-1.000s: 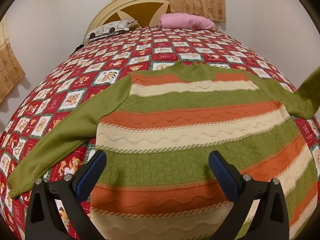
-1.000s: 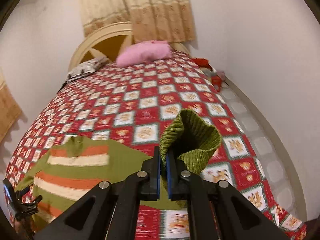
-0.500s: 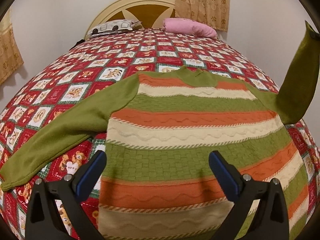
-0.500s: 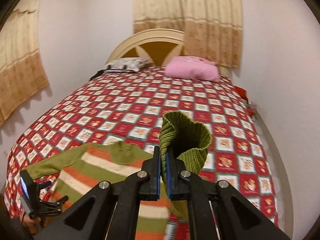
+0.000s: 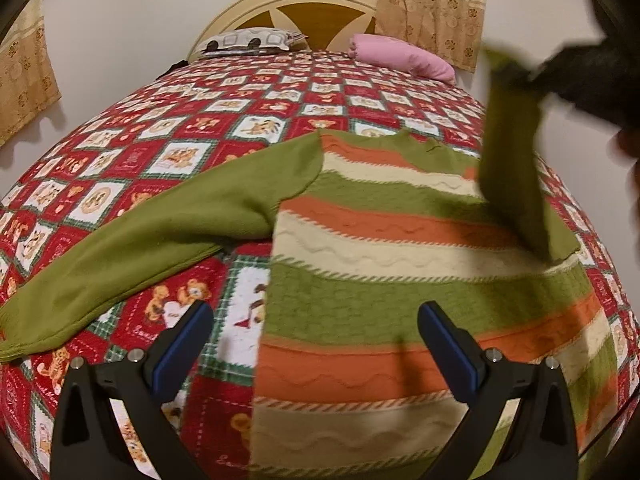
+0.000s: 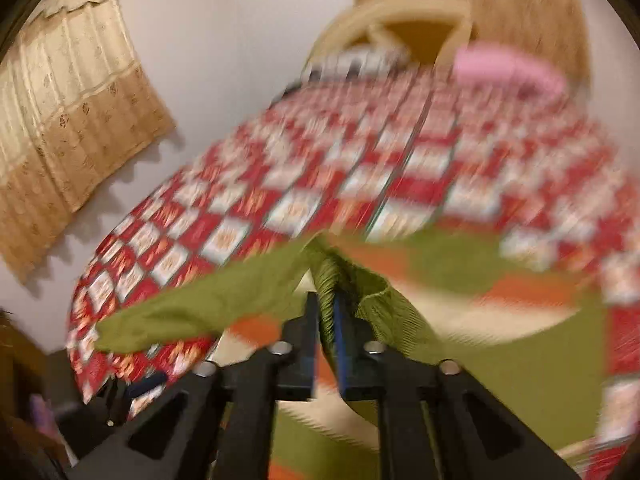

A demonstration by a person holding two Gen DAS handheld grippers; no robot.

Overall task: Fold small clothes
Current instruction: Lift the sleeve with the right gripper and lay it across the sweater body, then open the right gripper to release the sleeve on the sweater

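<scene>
A sweater (image 5: pixel 380 240) striped green, orange and cream lies flat on the bed. Its left sleeve (image 5: pixel 140 248) is spread out to the left. The right sleeve (image 5: pixel 512 168) is lifted and hangs slanted over the right side of the body. In the blurred right wrist view, my right gripper (image 6: pixel 327 316) has the ribbed green cuff (image 6: pixel 326 280) between its pads, and its jaws are opening. My left gripper (image 5: pixel 316 312) hovers wide open over the sweater's lower left edge with nothing between its fingers.
The bed wears a red patchwork quilt (image 5: pixel 200 132). A pink pillow (image 5: pixel 400 58) and a patterned pillow (image 5: pixel 248 40) lie by the cream headboard (image 5: pixel 320 4). Beige curtains (image 5: pixel 432 0) hang behind it. Pale walls close in on both sides.
The right gripper has swept the sleeve cuff leftward and down, from beside the sweater to over its body. The left gripper has drifted left along the sweater's lower edge and stayed open.
</scene>
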